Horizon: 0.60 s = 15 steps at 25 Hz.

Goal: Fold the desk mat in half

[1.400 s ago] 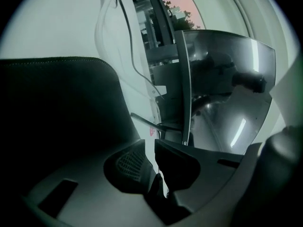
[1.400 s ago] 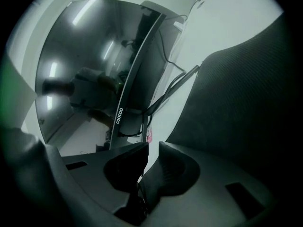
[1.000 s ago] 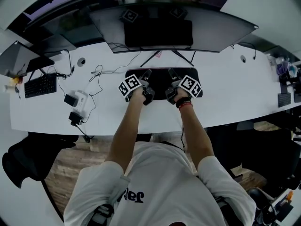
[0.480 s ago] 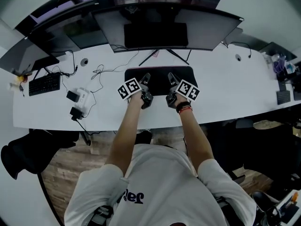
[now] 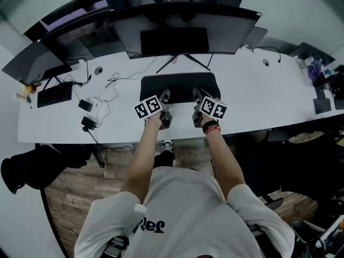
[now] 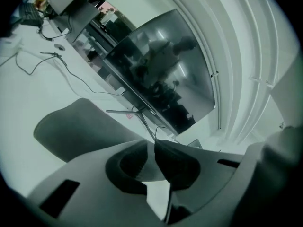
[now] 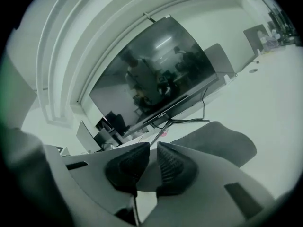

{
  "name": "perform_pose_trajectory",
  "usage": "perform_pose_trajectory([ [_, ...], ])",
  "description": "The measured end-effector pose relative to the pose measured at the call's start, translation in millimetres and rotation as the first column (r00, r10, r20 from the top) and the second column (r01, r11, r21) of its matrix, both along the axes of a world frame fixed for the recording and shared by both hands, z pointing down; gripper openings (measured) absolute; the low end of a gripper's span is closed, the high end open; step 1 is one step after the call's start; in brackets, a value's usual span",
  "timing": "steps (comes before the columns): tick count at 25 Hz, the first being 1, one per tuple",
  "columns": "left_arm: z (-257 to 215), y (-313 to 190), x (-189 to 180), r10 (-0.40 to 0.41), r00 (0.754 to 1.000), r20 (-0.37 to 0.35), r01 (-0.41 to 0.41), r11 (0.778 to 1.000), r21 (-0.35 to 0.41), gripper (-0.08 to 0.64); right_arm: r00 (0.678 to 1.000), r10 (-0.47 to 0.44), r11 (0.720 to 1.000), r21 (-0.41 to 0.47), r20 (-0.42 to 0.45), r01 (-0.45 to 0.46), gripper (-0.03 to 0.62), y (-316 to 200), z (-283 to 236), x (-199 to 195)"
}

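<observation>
- Holds the left hand-held gripper (image 5: 165,95) at the near edge of the desk mat (image 5: 180,85), left of its middle.
- Pinches that edge between the left pads (image 6: 130,167), which meet at their tips in the left gripper view.
- Holds the right hand-held gripper (image 5: 196,93) at the same near edge, right of the middle, just beside the left one.
- Pinches the edge there too, with only a thin strip of mat showing between the right pads (image 7: 173,167).
- Leaves the dark mat lying flat and unfolded on the white desk (image 5: 252,101), centred in front of the monitor stand (image 5: 183,63).
- Faces a wide curved monitor (image 5: 183,28) beyond the mat.
- Keeps to the left side of the desk a keyboard (image 5: 54,94), loose cables (image 5: 115,81) and a small white box (image 5: 92,107), all well apart from the mat.
</observation>
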<state>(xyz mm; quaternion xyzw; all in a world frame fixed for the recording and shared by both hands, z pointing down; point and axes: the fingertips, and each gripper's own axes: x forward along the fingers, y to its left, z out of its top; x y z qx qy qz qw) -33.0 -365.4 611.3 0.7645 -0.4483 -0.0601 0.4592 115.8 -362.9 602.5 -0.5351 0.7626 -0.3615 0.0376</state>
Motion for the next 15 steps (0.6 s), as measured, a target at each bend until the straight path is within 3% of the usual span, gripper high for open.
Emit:
perform_pose_trajectory([
  [7, -18.0, 50.8, 7.7, 0.026, 0.99, 0.142, -0.039, 0.995, 0.088, 0.057, 0.996, -0.022, 0.998, 0.057, -0.085, 0.027, 0.053, 50.5, -19.8, 16.2],
  [15, -39.9, 102.7, 18.1, 0.037, 0.951, 0.307, -0.104, 0.973, 0.205, 0.055, 0.977, -0.053, 0.988, 0.131, -0.207, 0.081, 0.03, 103.4, -38.3, 27.2],
])
